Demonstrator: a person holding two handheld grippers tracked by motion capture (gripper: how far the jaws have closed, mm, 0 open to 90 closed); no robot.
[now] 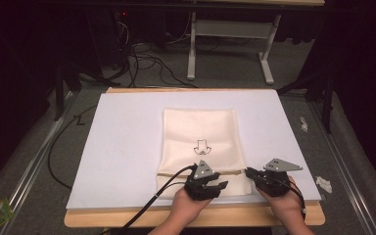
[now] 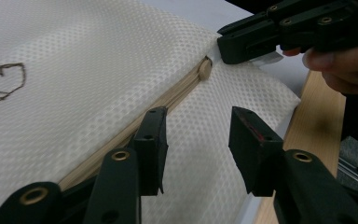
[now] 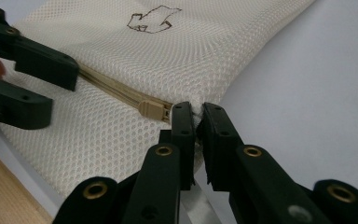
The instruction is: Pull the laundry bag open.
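A cream mesh zipper bag (image 1: 200, 132) lies flat at the middle of a white sheet (image 1: 122, 147) that covers a wooden table (image 1: 88, 219), with a small dark outline drawing (image 1: 200, 146) printed near the bag's centre. A beige zipper (image 2: 135, 126) runs across the bag close to its near end, and the zipper pull (image 3: 151, 110) sits at the end of the zipper nearest the right gripper. The right gripper (image 3: 198, 122) is positioned at the bag's right edge, level with the zipper line; its jaws are closed on the mesh at the bag's corner, just beside the zipper pull, and the fabric is pinched between the two pads. In the high view, the right gripper (image 1: 250, 172) rests at the near right corner of the bag, held by the right hand (image 1: 286, 205). The left gripper (image 2: 196, 140) is positioned over the near portion of the bag, along the zipper and apart from the pull; its jaws stand partly apart with nothing clamped between them, one pad beside the zipper line and the other over the mesh below it. In the high view, the left gripper (image 1: 219, 182) lies over the near end of the bag, held by the left hand (image 1: 188, 205), and its black cable (image 1: 149, 205) trails off toward the near table edge.
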